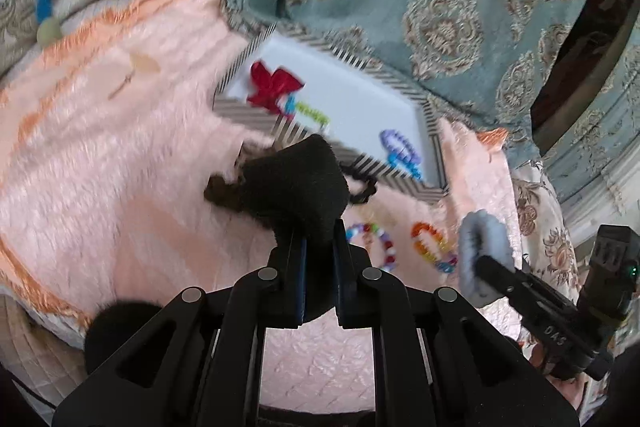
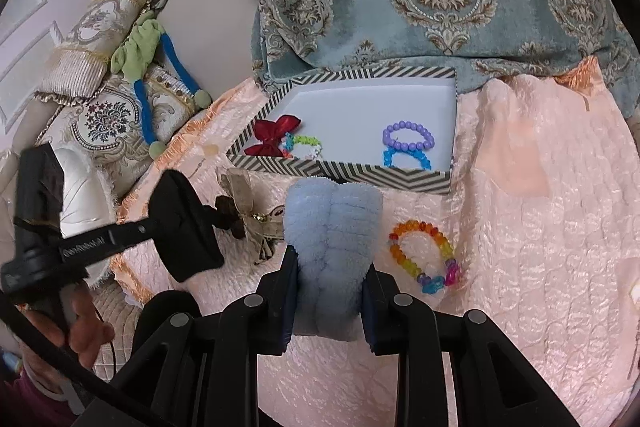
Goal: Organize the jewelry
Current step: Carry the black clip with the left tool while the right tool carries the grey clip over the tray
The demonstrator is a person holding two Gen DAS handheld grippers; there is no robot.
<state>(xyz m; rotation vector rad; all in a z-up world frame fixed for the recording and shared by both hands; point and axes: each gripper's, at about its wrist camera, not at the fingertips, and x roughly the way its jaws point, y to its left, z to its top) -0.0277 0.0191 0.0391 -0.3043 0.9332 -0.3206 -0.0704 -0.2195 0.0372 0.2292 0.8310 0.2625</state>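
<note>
The left tool (image 2: 188, 223), its black-padded fingers pressed together on nothing, noses against the brown bow (image 2: 230, 217) on the pink blanket (image 2: 520, 227). It looks best to part the fingers, straddle the bow's knot, close firmly and lift clear before swinging over the striped tray (image 2: 340, 174) just beyond. Right of it, the right tool (image 2: 332, 227) sits with blue-padded fingers closed and empty; the rainbow bracelet (image 2: 426, 253) lies just to its right.

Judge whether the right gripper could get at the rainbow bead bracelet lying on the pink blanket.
Probably yes: the rainbow bead bracelet lies uncovered just right of the right gripper, nothing between them. Its fingers look closed, so they would need opening.
</note>
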